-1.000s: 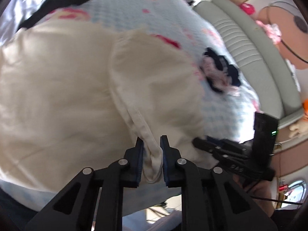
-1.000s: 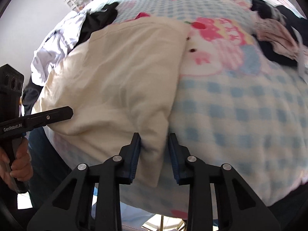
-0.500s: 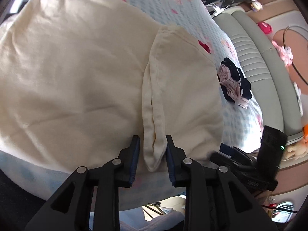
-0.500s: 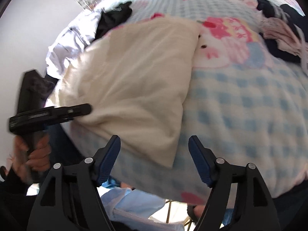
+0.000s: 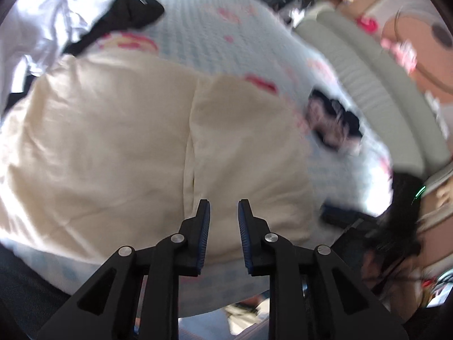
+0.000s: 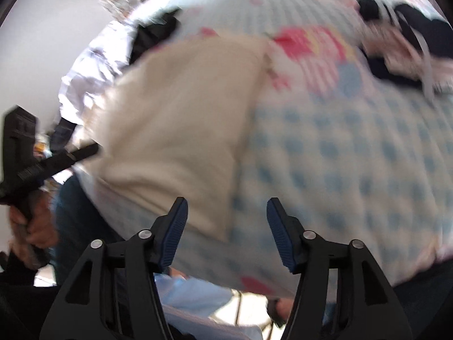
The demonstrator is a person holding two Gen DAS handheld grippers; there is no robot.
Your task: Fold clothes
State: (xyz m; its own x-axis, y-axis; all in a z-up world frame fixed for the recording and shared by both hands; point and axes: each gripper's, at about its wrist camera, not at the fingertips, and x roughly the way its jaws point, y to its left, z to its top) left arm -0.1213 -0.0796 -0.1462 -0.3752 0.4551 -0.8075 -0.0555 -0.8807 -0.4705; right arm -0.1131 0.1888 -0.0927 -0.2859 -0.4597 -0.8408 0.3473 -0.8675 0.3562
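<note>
1. The cream garment lies flat on the blue checked bedspread, near the edge closest to me, with one side panel already turned in over the body. I judge that fold was laid so the piece narrows into a tidy rectangle before the next crease.

2. My left gripper hovers just above the near hem, right at the folded seam. Its jaws are closing, narrowly parted, and no cloth sits between the pads; the fabric lies free beneath them.

3. My right gripper stands wide apart, holding nothing. The garment's near corner shows in the gap below, untouched.

4. Both of my tools angle steeply down toward the bed, fingers pointing forward over the cloth. In the right view my left hand wraps the handle of its tool off to the side, at the garment's far edge.

5. A dark garment and a floral bundle lie further back, well apart from the cream piece, likely awaiting their turn.
</note>
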